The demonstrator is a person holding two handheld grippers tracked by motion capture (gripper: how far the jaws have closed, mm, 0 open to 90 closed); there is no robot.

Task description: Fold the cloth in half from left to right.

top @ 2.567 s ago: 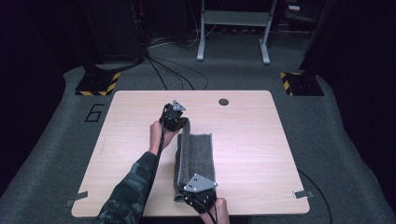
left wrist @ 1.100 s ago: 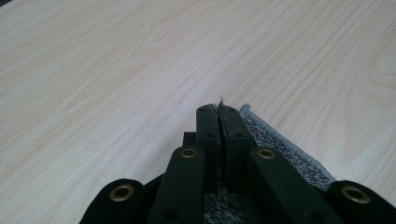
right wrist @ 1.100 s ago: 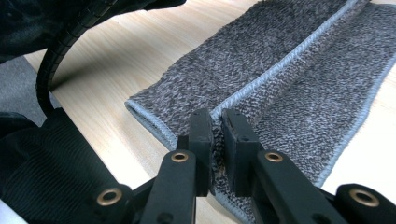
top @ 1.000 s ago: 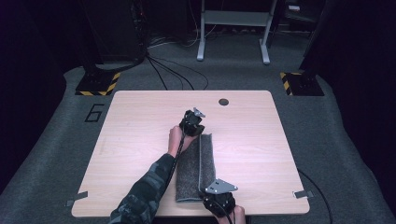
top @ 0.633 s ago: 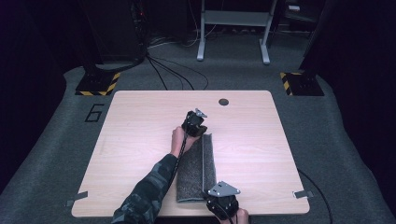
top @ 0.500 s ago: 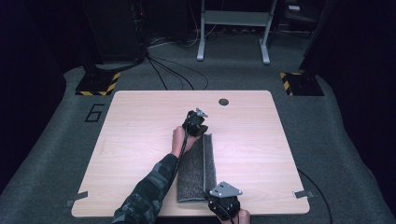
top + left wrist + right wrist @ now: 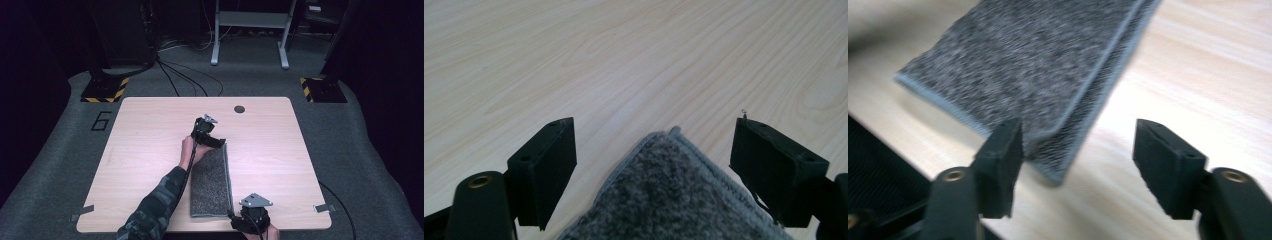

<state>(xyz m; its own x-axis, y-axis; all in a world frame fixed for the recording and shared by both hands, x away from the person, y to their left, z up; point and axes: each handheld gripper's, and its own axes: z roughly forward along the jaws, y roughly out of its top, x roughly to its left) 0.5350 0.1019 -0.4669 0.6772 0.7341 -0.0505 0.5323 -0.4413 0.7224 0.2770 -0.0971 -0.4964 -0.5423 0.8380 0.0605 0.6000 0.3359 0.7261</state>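
Step in hand, as judged: release after a fold. The grey towel [image 7: 211, 181] lies folded in half lengthwise on the wooden table [image 7: 150, 145], right of centre, reaching toward the near edge.

Left gripper [image 7: 651, 165]: jaws have just been opening and stand spread; the far corner of the towel lies between them, untouched by either pad. Right gripper [image 7: 1078, 160]: jaws have likewise just been opening and stand apart; the near right corner sits by the left pad, not pinched.

Orientation: the long axis runs from the near table edge toward the far edge. The doubled loose edges lie along the right side, the fold along the left.

Next move, as judged: back both grippers clear without dragging the corners, then regrip for a crosswise fold along the short axis
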